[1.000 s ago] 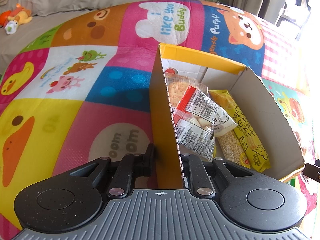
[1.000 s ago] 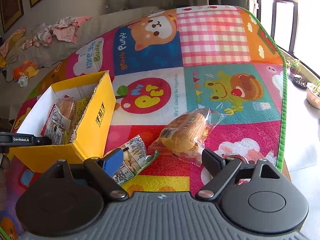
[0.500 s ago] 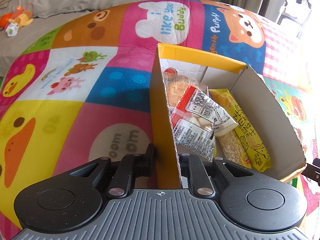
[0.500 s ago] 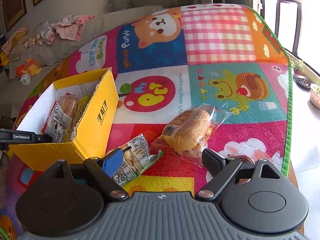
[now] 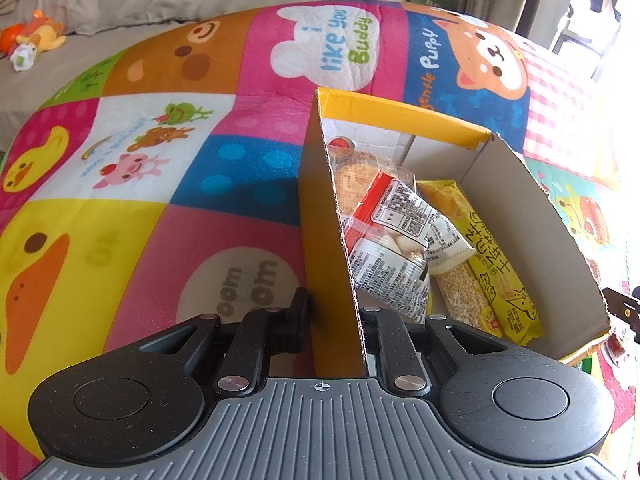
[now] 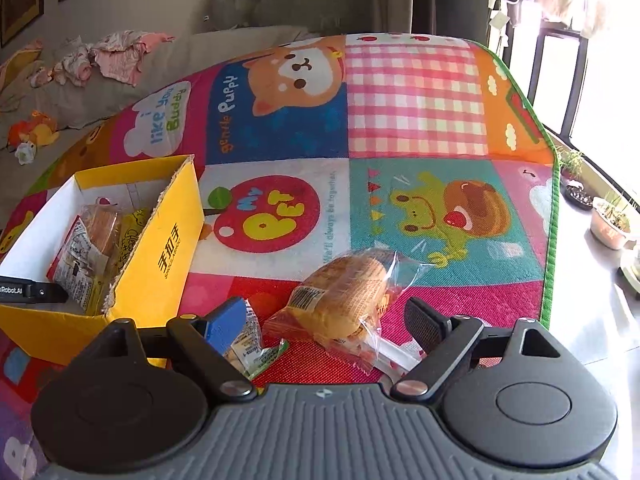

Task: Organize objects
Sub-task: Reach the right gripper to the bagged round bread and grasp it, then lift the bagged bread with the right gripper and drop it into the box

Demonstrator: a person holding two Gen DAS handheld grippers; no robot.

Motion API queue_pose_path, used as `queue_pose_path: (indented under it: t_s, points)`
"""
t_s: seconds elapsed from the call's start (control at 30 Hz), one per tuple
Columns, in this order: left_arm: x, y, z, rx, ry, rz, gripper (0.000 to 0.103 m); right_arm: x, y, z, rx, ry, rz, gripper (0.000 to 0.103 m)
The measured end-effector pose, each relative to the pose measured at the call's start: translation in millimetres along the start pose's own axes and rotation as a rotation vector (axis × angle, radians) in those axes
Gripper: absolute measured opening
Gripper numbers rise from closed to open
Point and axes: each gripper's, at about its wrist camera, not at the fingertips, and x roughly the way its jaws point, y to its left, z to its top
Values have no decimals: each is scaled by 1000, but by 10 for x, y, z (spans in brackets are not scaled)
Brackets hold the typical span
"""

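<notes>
Pinching box wall [image 5: 324, 240], left gripper [image 5: 334, 322] angled down.

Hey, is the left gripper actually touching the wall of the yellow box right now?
Touching. In the left wrist view the left gripper is clamped on the yellow box wall, one finger outside and one inside, with no gap showing.

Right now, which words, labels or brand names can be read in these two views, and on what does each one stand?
"i like you Buddy": white bear patch of the play mat.
"gentle Puppy": blue dog patch.
"My PET": red apple patch.
"We'll always be together": beside the apple patch.
"oom oom", cut off: pink patch.
"RobotAI", cut off: left gripper.
Unreadable: the yellow box characters, snack packet labels.
</notes>
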Motion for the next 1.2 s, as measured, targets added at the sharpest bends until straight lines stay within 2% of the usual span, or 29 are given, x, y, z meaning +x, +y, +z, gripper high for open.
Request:
queue_pose_path:
  t_s: [0.23, 0.43, 0.63, 0.67, 0.7, 0.8, 0.9, 1.07, 1.2]
  points:
    - [1, -5, 1, 2, 0, 2, 16, 199, 0, 91, -11, 5, -16, 87]
    - [3, 0, 1, 3, 0, 2, 16, 505, -117, 183, 32, 66, -28, 87]
    - [5, 2, 3, 6, 2, 4, 16, 670, -191, 169, 43, 88, -45, 88]
    - [4, 3, 3, 6, 2, 4, 16, 684, -196, 161, 41, 90, -56, 86]
    - [5, 3, 2, 6, 3, 5, 16, 692, -204, 156, 39, 91, -64, 79]
    - [5, 2, 0, 7, 2, 5, 16, 639, -241, 169, 51, 89, -58, 72]
    - [5, 0, -2, 6, 3, 6, 16, 497, -278, 186, 64, 80, -31, 70]
    - [5, -1, -4, 7, 3, 5, 16, 167, -280, 156, 14, 91, 42, 70]
    - [6, -2, -4, 8, 2, 6, 16, -126, -281, 78, -20, 149, 141, 70]
